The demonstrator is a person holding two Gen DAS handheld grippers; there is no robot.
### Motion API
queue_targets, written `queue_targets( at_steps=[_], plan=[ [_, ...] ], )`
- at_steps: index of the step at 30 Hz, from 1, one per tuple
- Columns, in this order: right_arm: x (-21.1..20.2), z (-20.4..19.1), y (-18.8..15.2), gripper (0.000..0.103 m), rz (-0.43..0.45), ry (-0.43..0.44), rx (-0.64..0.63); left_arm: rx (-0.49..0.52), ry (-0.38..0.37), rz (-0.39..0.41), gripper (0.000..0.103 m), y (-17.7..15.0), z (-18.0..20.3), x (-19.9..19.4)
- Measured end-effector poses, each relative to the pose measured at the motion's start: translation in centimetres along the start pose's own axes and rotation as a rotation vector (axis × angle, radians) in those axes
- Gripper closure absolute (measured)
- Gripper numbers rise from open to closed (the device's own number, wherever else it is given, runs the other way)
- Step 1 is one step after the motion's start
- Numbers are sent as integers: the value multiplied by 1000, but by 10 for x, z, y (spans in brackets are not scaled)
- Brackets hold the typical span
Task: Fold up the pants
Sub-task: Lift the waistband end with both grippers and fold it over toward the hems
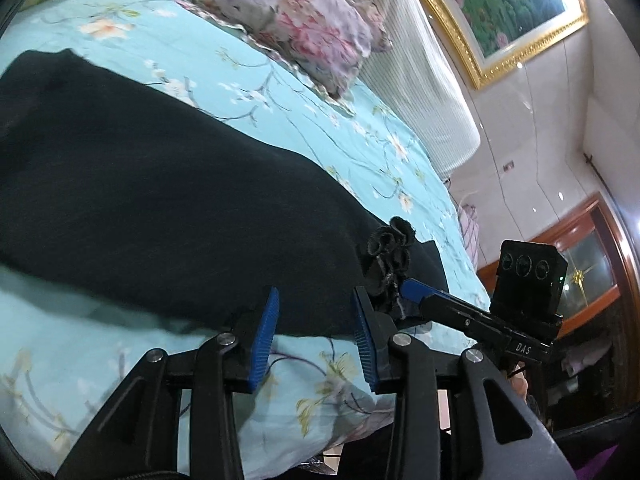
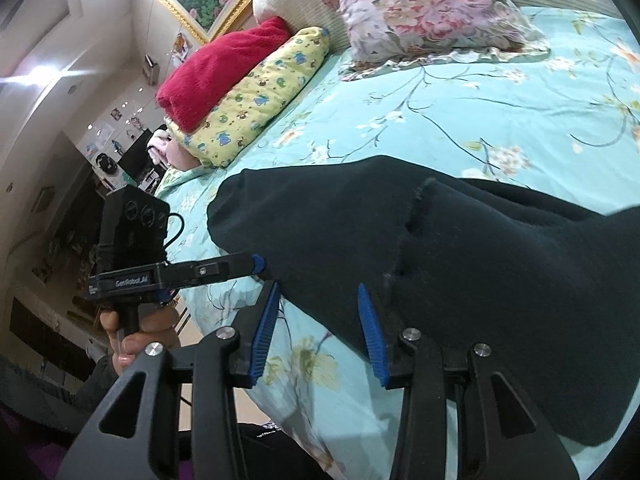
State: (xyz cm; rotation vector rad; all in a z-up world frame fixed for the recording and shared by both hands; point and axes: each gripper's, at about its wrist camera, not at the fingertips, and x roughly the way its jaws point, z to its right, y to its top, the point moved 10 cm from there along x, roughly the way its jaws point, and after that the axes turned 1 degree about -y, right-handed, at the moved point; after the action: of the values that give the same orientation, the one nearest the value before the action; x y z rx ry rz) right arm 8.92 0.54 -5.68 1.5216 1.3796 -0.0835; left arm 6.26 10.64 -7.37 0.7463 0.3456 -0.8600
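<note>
Pants (image 1: 160, 200) are lying dark and lengthwise along the bed's (image 1: 340, 152) near edge, just ahead of both part-open, empty tongs, left tongs (image 1: 316, 336) and right tongs (image 2: 320, 332) hovering at opposite ends.

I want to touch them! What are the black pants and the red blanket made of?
The black pants look like a soft, matte knit, maybe fleece or cotton jersey: they show no shine, and a fuzzy raw edge runs along one fold. The red blanket looks like fluffy plush or terry: its surface is nubbly and thick. The pictures cannot settle the exact fibre of either.
</note>
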Motion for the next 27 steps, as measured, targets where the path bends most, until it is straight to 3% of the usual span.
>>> queue_targets(
  at_steps=[6, 9, 17, 24, 27],
  plan=[
    [8, -12, 5, 60, -14, 14, -26, -54, 18, 62, 66, 1, -16, -29],
    [13, -17, 7, 60, -21, 20, -38, -77, 20, 101, 53, 3, -19, -39],
    [23, -27, 15, 60, -30, 29, -59, -119, 73, 137, 52, -7, -34, -54],
    [35, -36, 25, 58, -47, 34, -87, -168, 178, 232, 46, -10, -50, -76],
    [43, -42, 30, 58, -61, 37, -110, -183, 217, 264, 39, -9, -57, -85]
  ],
)
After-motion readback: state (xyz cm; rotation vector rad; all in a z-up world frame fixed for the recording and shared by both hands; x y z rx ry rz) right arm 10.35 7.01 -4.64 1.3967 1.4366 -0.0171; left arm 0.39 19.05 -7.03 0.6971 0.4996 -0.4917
